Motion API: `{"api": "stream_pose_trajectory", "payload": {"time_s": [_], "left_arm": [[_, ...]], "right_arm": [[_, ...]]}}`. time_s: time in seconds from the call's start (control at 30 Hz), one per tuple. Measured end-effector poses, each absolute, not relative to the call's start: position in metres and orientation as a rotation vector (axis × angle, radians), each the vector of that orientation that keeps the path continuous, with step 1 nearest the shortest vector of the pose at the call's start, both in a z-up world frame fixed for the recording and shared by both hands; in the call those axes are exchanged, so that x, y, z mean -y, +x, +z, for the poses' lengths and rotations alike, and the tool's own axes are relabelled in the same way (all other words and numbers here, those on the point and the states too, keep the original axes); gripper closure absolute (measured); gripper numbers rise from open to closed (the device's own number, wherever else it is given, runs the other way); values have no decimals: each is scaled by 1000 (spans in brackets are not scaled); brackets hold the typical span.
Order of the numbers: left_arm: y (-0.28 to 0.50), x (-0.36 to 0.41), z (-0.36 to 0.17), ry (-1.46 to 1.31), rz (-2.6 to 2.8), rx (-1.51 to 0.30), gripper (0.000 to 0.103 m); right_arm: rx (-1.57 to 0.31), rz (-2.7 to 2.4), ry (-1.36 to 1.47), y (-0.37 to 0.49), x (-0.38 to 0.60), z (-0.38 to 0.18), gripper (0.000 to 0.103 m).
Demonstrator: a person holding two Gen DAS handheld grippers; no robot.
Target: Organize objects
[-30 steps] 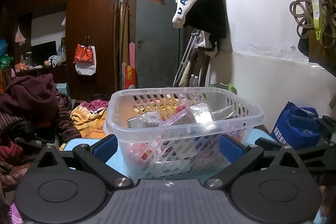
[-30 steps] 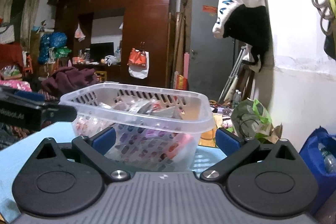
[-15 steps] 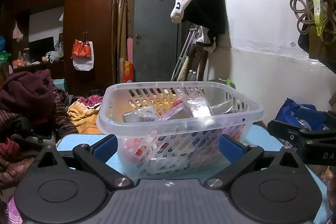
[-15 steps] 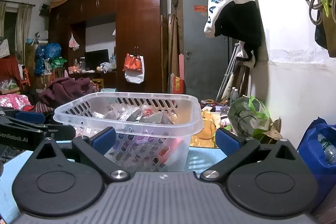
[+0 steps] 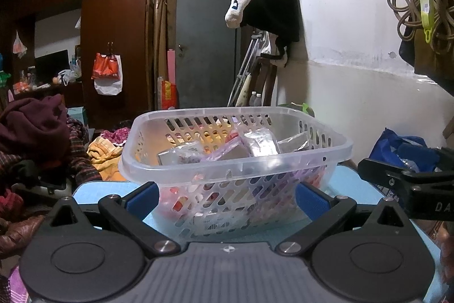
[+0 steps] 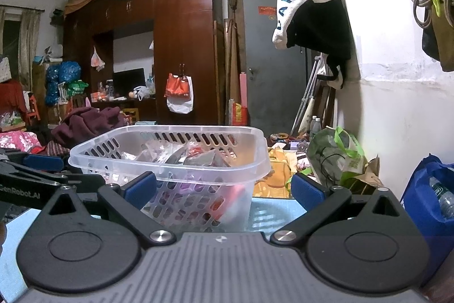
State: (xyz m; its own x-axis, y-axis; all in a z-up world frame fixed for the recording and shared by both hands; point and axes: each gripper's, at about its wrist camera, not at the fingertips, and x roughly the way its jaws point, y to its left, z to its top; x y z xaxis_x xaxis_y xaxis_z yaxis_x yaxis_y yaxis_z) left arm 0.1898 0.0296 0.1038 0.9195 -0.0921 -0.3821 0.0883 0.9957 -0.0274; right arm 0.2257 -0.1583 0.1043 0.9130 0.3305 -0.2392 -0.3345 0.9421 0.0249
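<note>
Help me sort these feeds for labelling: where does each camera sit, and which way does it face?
Left wrist: rides the left gripper, low over the blue tabletop, facing the clear basket straight ahead; its open blue-padded fingers show, and the right gripper enters at the right edge.
Right wrist: rides the right gripper, facing the same basket from further right; the left gripper shows at the left.
Shared: basket, grey door, hanging white-and-black garment.

A clear slotted plastic basket (image 5: 235, 161) stands upright on the blue table (image 5: 346, 175), holding bagged packets (image 5: 227, 151).
</note>
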Motion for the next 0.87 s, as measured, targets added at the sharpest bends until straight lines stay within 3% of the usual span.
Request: {"api": "stream_pose_trajectory", "payload": {"time_s": [0.87], "left_arm": [[191, -24, 106, -24, -105, -383, 0]], "right_arm": [[-239, 360, -38, 225, 153, 101, 0]]}}
